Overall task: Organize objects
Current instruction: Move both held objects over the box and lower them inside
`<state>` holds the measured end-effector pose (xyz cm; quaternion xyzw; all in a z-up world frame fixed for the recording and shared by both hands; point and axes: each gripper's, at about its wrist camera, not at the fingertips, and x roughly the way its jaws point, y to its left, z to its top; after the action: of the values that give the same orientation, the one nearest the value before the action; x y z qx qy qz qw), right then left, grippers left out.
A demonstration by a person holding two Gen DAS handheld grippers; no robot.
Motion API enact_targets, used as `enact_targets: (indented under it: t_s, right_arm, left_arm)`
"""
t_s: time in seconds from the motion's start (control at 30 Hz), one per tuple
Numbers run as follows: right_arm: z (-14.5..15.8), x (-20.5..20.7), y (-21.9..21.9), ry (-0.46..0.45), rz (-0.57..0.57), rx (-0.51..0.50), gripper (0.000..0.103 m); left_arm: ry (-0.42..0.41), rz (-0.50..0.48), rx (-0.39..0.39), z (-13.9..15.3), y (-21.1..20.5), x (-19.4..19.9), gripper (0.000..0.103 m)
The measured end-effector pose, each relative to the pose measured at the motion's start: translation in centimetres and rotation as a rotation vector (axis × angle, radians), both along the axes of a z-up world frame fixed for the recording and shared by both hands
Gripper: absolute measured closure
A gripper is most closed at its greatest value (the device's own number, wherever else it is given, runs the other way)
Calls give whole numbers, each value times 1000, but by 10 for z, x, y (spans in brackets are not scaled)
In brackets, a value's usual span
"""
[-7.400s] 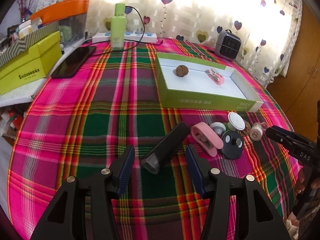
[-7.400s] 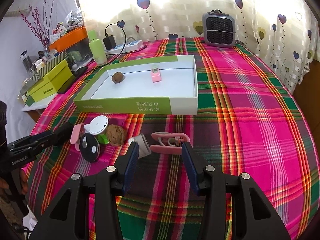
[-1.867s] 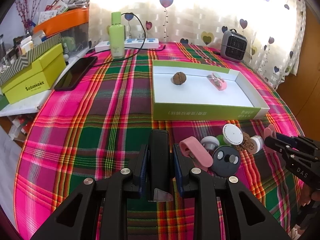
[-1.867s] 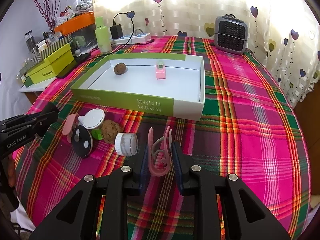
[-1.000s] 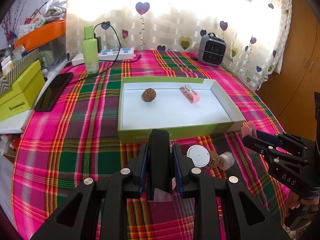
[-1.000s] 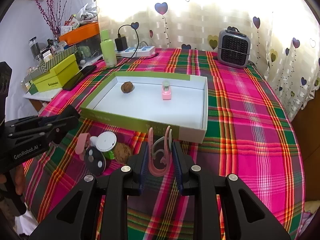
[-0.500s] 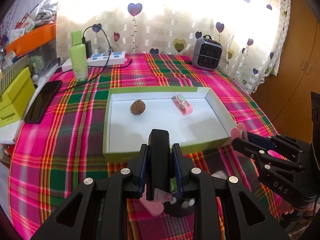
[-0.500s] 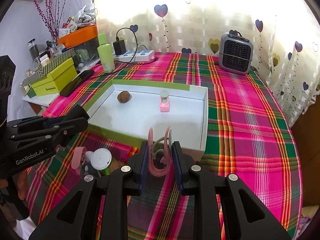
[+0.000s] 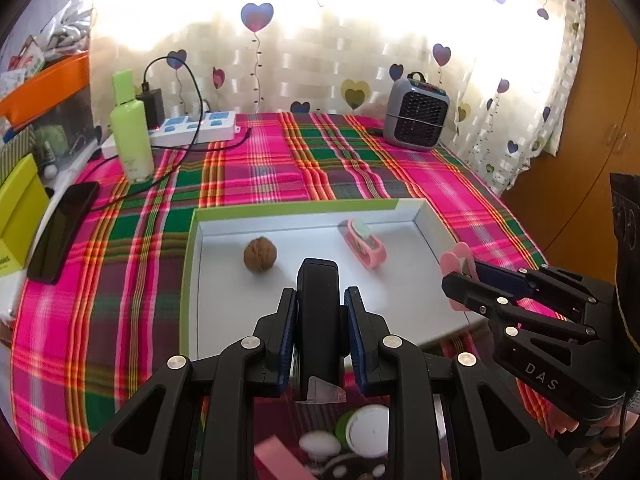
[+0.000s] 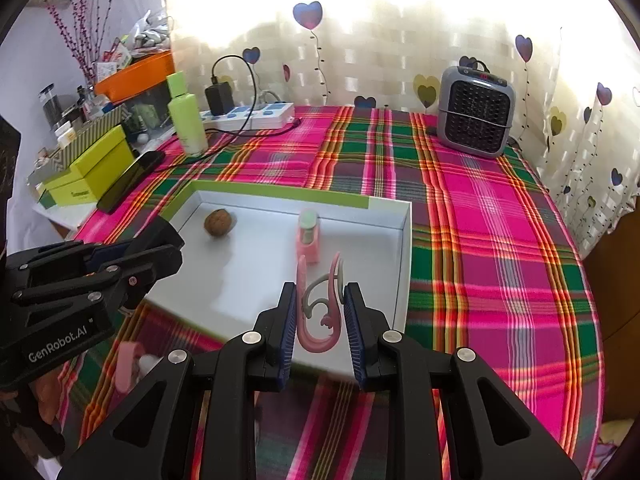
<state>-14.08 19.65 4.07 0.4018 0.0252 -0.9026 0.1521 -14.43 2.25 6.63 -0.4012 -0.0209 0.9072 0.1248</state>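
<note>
- Currently, left wrist view: left gripper [image 9: 318, 322] is clamping the black block [image 9: 318, 312] upright, hovering over the near part of the white tray [image 9: 192, 280]; walnut [image 9: 260, 254] and pink bottle [image 9: 362, 242] are lying inside.
- Right wrist view: right gripper [image 10: 318, 316] is pinching the pink clip [image 10: 318, 308] above the tray's near right corner.
- Judgement: lowering each item onto bare tray floor before releasing, well apart from walnut and bottle, is looking safest.

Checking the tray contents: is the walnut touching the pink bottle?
Apart. The left wrist view shows the walnut and the pink bottle with bare white tray floor between them.
</note>
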Motion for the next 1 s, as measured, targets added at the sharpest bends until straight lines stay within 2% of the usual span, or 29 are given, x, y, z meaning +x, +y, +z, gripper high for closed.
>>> enact_targets:
  t_s: [0.57,0.8,1.0]
  right_arm:
    - [-20,-57,-3,-77,-16,25,78]
    - [-29,-71,-1,-97,-20,26,78]
    - [-33,-79,-2,-105,-16,23,78]
  left_arm:
    - [-57,-8,-23,-21,13,-60,81]
    - [-99,-3,-11,-32,14,-79,81]
    - [-117,-14,-30,-38,21,-90,81]
